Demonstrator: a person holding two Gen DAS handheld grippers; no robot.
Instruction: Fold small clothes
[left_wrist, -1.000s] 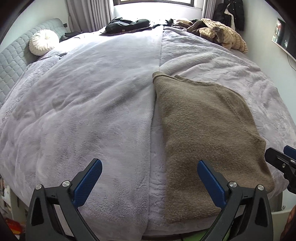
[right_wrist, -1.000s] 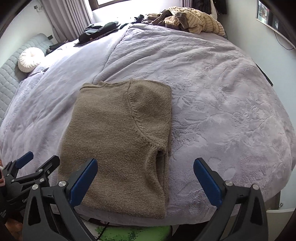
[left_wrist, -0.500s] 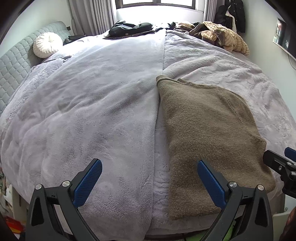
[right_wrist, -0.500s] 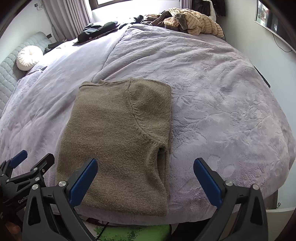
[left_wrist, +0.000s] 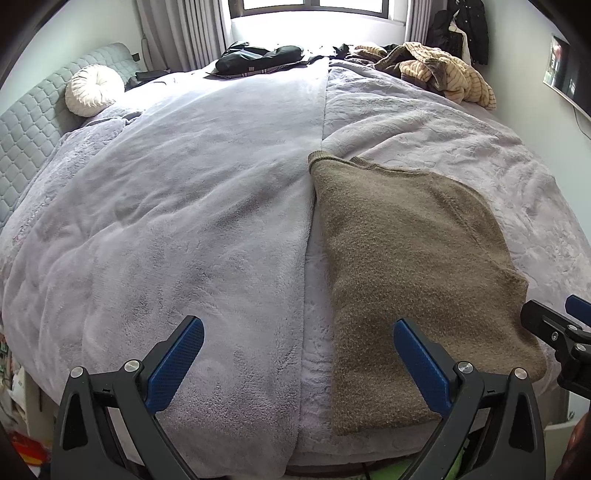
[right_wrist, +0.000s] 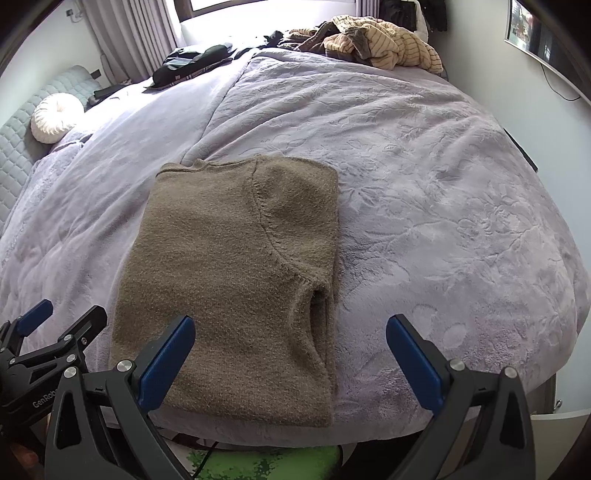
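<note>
Sweater's (right_wrist: 236, 280) near hem partly hidden behind right gripper's (right_wrist: 290, 363) left finger; its sleeve is tucked under, layers unclear. Sweater lies folded on the bed (right_wrist: 424, 206), ahead-left of right gripper, ahead-right of left gripper (left_wrist: 297, 363). Both grippers released, holding nothing. Bare blanket (left_wrist: 184, 221) ahead of left gripper; bed edge just below both.

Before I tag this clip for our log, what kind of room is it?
Almost surely a home bedroom: a wide bed under a lilac blanket, a quilted headboard with a round cushion, and a brown sweater laid out.
</note>
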